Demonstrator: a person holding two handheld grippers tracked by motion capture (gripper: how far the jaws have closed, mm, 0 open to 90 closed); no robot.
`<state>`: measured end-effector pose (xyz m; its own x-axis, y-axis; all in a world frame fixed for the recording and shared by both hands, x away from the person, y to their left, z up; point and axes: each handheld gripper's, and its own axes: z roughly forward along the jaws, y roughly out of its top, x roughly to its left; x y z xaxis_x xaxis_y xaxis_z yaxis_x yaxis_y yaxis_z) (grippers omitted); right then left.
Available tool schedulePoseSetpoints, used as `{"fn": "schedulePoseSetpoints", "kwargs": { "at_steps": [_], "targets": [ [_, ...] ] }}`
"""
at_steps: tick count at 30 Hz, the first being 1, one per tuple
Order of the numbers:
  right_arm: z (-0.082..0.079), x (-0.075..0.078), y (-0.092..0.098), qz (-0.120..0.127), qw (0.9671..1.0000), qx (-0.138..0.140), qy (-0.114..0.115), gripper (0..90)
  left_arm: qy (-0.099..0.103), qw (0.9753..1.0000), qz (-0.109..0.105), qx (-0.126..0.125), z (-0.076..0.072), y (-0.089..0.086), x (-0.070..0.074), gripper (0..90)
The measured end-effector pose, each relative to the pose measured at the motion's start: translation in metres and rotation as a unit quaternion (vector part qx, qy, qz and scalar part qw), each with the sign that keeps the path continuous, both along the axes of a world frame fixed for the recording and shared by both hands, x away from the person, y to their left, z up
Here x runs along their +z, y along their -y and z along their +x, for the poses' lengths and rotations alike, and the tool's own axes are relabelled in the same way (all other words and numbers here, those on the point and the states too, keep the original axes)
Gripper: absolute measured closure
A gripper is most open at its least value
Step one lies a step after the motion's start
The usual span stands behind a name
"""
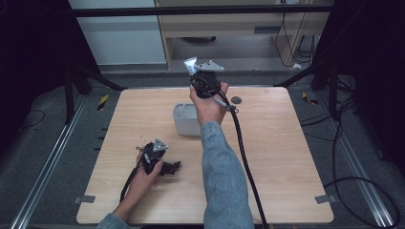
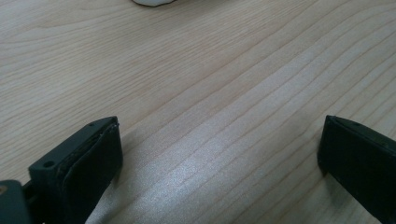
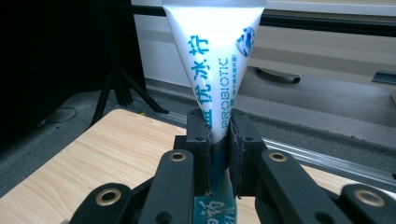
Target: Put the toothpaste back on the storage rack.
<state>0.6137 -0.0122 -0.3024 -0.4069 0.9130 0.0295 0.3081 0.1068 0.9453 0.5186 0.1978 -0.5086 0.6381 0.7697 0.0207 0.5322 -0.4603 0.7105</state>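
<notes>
1. High view: the right gripper [image 1: 198, 71] is raised above the far side of the white tub [image 1: 186, 119], which serves as landmark here. It holds a toothpaste tube [image 1: 190, 64] whose flat crimped end points up and away from the tub. The left gripper [image 1: 173, 167] rests low on the wooden table [image 1: 286, 157], nearer the person than the tub and to its left, well apart from it. Risk: if the tube is meant for the tub, the raised hand sits past the tub's far rim, so a release here would probably drop the tube onto the table behind it.

2. Left gripper view: the 2 black jaws stand wide apart with nothing but bare table between them; a white edge, likely the tub [image 2: 152, 2], peeks in at the top. Risk: little, though this idle gripper cannot steady the tub if the tube knocks it.

3. Right gripper view: the jaws are closed tight on the narrow lower part of the toothpaste tube [image 3: 217, 60], the wide end fanning above. Risk: the tube is soft and tapered, so a hard squeeze could push paste out or let it slip through the pads; a tilt could swing the top-heavy end sideways.
</notes>
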Motion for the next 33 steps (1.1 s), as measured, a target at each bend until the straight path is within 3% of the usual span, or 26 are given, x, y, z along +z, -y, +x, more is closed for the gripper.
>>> {"fn": "schedulePoseSetpoints", "kwargs": {
  "at_steps": [10, 33],
  "targets": [
    [0.003, -0.005, -0.006, 0.013, 0.9998, 0.01, 0.006, 80.1, 0.0, 1.0, 0.0, -0.001, 0.0, 0.0, 0.0, 0.0],
    [0.009, -0.018, -0.015, 0.0, 0.9999, 0.012, -0.003, 80.0, 0.0, 1.0, -0.001, -0.003, -0.001, -0.001, 0.0, 0.0]
  ]
}}
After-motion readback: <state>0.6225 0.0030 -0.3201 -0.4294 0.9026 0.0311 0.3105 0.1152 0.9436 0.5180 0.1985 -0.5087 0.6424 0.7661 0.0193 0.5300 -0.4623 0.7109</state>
